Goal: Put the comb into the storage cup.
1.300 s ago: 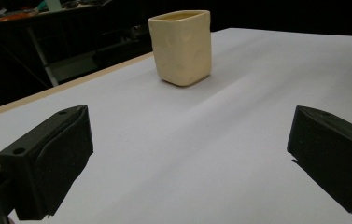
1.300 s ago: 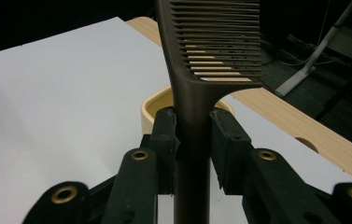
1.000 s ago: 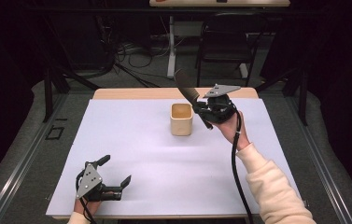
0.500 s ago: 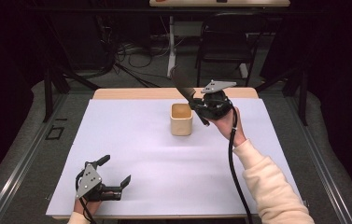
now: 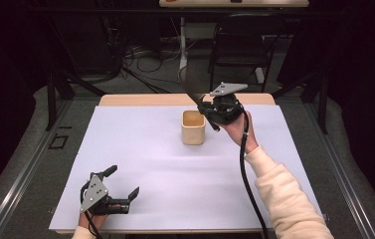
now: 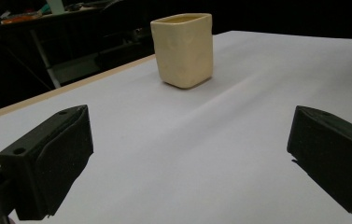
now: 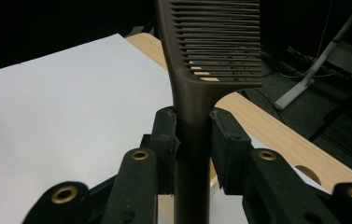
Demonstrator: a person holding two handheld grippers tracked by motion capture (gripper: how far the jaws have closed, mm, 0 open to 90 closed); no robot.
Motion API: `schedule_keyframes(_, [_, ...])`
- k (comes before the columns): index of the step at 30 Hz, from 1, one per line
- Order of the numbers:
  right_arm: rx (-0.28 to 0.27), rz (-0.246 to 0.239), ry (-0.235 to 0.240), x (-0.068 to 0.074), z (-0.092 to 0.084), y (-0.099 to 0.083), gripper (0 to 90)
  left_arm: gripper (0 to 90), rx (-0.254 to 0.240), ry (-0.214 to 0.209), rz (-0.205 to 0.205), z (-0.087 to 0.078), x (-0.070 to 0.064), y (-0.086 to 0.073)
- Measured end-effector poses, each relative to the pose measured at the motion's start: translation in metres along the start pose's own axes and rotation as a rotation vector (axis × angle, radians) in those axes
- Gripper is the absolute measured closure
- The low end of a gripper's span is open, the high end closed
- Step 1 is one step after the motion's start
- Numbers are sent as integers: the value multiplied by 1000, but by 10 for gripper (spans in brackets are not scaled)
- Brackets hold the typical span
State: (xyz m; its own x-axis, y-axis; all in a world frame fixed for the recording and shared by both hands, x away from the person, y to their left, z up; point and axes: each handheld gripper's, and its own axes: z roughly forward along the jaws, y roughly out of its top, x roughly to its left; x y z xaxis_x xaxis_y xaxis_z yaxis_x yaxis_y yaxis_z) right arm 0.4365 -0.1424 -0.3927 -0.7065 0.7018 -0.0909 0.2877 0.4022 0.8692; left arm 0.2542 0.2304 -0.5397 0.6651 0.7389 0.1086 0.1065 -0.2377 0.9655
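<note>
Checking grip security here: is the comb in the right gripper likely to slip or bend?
Probably stiff: the comb stands straight above the right gripper. It may pivot, since its smooth, narrow handle is pinched low. Likely light, being thin.

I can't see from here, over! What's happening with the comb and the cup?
Right hand-held gripper shut on comb, beside cup. Left hand-held gripper open, idle. Nothing in the way.

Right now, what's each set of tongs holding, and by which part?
Right tongs are shut on a dark brown comb, gripped by its handle just below the teeth. Left tongs are open, nothing held, low over the white sheet.
</note>
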Motion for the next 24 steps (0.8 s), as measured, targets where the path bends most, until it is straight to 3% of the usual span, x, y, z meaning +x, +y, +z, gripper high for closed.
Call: schedule_keyframes(24, [-11, 24, -7, -2, 11, 10, 723, 3, -3, -3, -2, 0, 0, 0])
